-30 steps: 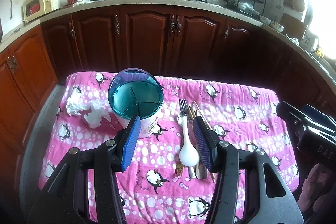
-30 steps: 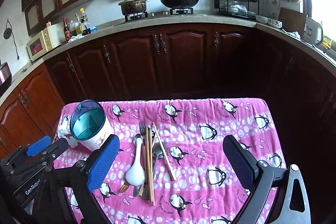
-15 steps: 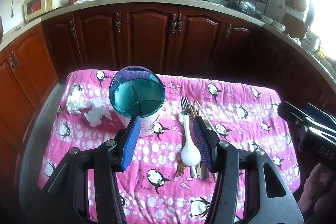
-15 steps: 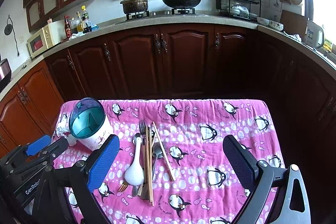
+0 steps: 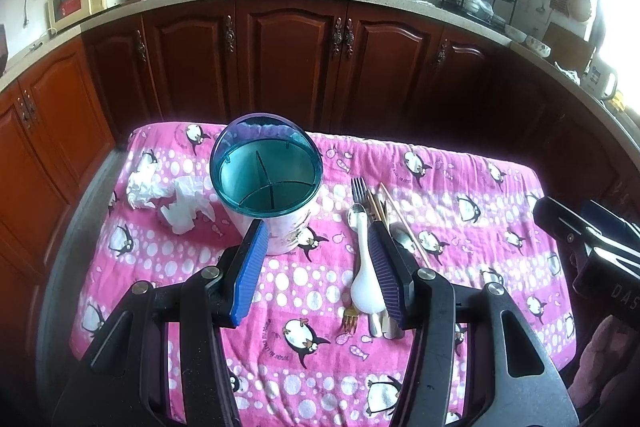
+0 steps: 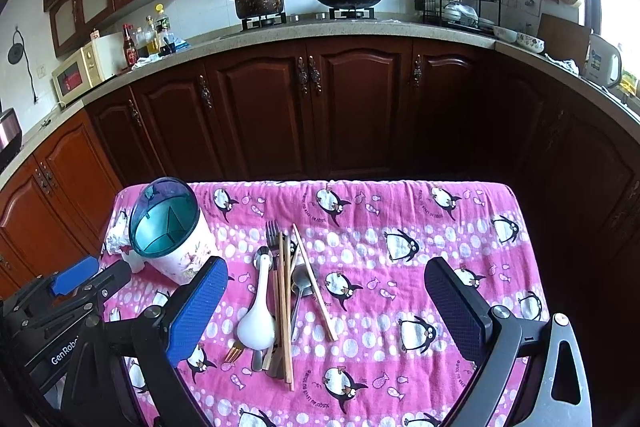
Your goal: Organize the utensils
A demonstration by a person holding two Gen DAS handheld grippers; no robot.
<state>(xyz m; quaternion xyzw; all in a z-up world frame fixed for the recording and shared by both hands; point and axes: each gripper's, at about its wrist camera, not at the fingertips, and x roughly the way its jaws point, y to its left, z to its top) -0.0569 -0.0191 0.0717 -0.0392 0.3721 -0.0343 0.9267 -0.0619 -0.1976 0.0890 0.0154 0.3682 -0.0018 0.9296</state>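
I see the utensil holder point(image 5: 266, 183) standing upright on the tablecloth point(image 5: 460, 227), toward its left rear. Crumpled tissues point(image 5: 168, 195) lie just left of the holder. To its right, I see the utensils bunched together: ceramic spoon point(image 6: 258, 311) leftmost, fork point(image 6: 273, 239) and chopsticks point(image 6: 285, 307) beside it, metal spoon point(image 6: 302, 285) between the chopsticks. Behind the table run the cabinets point(image 6: 312, 107).

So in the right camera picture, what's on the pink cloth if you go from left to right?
Crumpled tissue → holder cup → white spoon → fork → slanted chopstick, then only bare cloth.
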